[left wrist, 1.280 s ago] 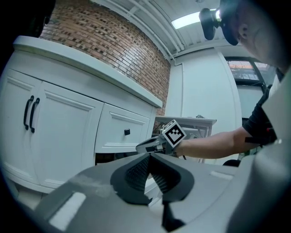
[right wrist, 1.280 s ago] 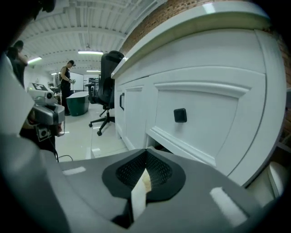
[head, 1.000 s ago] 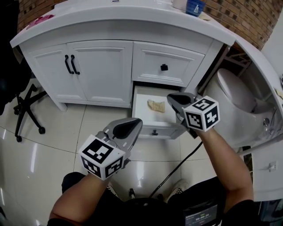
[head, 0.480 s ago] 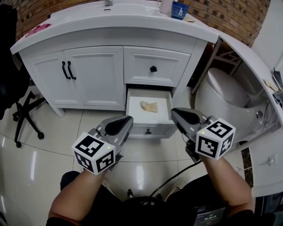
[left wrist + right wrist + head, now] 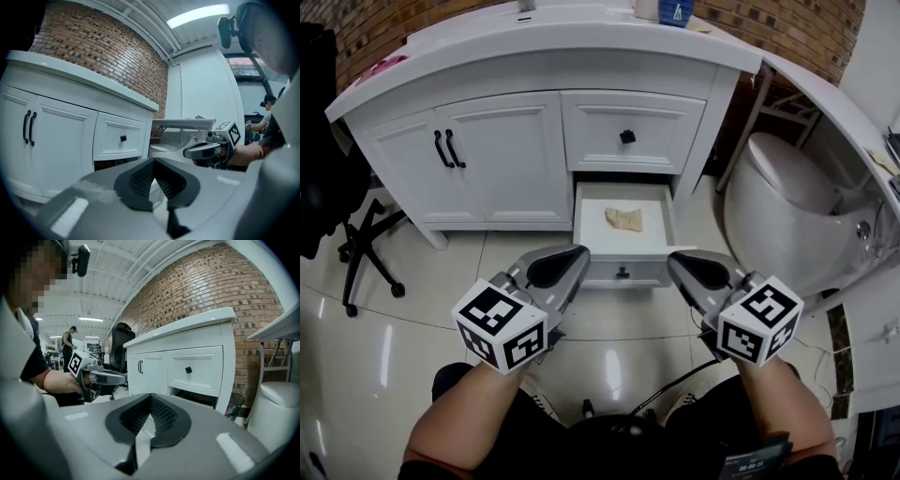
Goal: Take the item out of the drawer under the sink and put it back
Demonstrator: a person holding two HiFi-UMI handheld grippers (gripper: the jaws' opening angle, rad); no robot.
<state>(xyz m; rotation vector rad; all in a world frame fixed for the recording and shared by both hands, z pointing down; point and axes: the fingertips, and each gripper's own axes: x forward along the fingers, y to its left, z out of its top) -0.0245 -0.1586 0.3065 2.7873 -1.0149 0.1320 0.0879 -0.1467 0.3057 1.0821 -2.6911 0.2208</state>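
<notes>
The bottom drawer [image 5: 592, 234] of the white vanity stands pulled out. A crumpled tan item [image 5: 624, 218] lies on its floor. My left gripper [image 5: 570, 260] hovers just in front of the drawer's left corner, shut and holding nothing. My right gripper [image 5: 680, 265] hovers off the drawer's right front corner, also shut and holding nothing. Neither touches the drawer. In the left gripper view the jaws [image 5: 153, 161] meet at the tip, with the right gripper [image 5: 206, 150] beyond. In the right gripper view the jaws [image 5: 150, 398] meet too, and the left gripper [image 5: 101, 377] shows at left.
Above the open drawer is a shut drawer with a black knob [image 5: 627, 137]. Double cabinet doors with black handles [image 5: 443, 148] are to the left. A white toilet [image 5: 787, 216] stands close on the right, and an office chair [image 5: 356, 239] on the left. Glossy tile floor [image 5: 412, 300] lies below.
My right gripper has drawn back from over the open drawer to in front of its right corner. The left gripper has stayed about where it was. The item still lies in the drawer.
</notes>
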